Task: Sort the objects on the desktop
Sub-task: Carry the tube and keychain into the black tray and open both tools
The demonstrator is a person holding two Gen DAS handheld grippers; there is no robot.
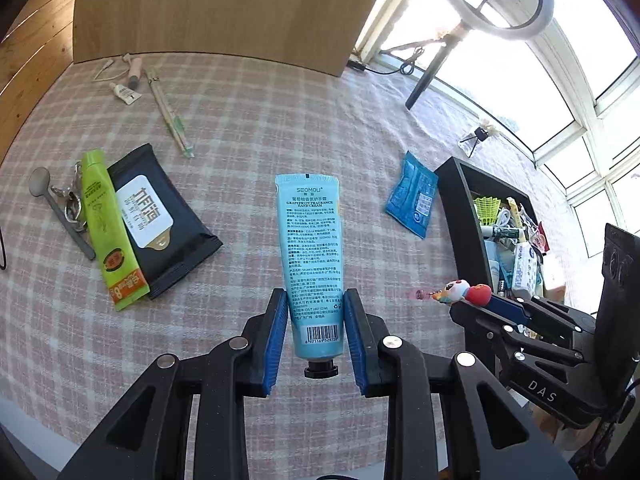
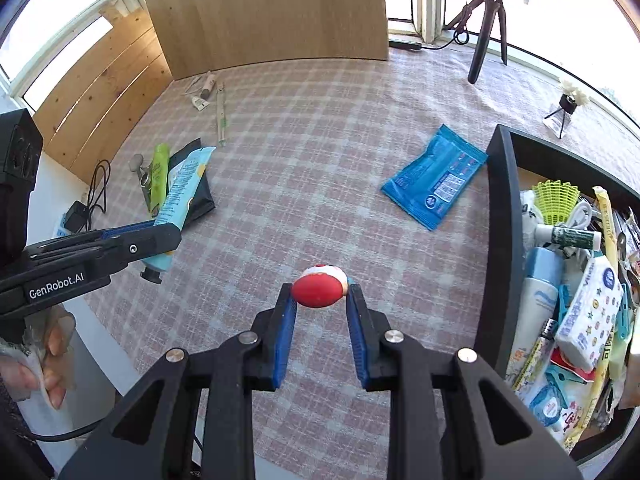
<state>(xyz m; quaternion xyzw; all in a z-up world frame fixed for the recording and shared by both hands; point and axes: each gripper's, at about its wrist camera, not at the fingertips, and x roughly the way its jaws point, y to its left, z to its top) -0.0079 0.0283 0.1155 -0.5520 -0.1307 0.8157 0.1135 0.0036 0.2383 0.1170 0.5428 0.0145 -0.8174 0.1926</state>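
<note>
My left gripper [image 1: 316, 300] is shut on a light blue hand cream tube [image 1: 312, 248], cap toward the camera, held above the checked tablecloth. The same tube [image 2: 180, 200] shows in the right wrist view, clamped in the left gripper [image 2: 160, 236]. My right gripper [image 2: 320, 294] is shut on a small toy with a red round end [image 2: 316, 290]. From the left wrist view that toy [image 1: 464, 292] sticks out of the right gripper [image 1: 492, 304], beside the black box [image 1: 460, 216]. The box [image 2: 500, 240] holds several sorted items.
On the cloth lie a blue packet [image 2: 434, 178], a black wipes pack [image 1: 160, 220], a green tube [image 1: 108, 228], a spoon [image 1: 52, 204], keys and chopsticks [image 1: 170, 120]. A tripod leg [image 2: 484, 40] stands at the back, and a wooden board [image 2: 264, 12]. A hand [image 2: 44, 364] shows at the left.
</note>
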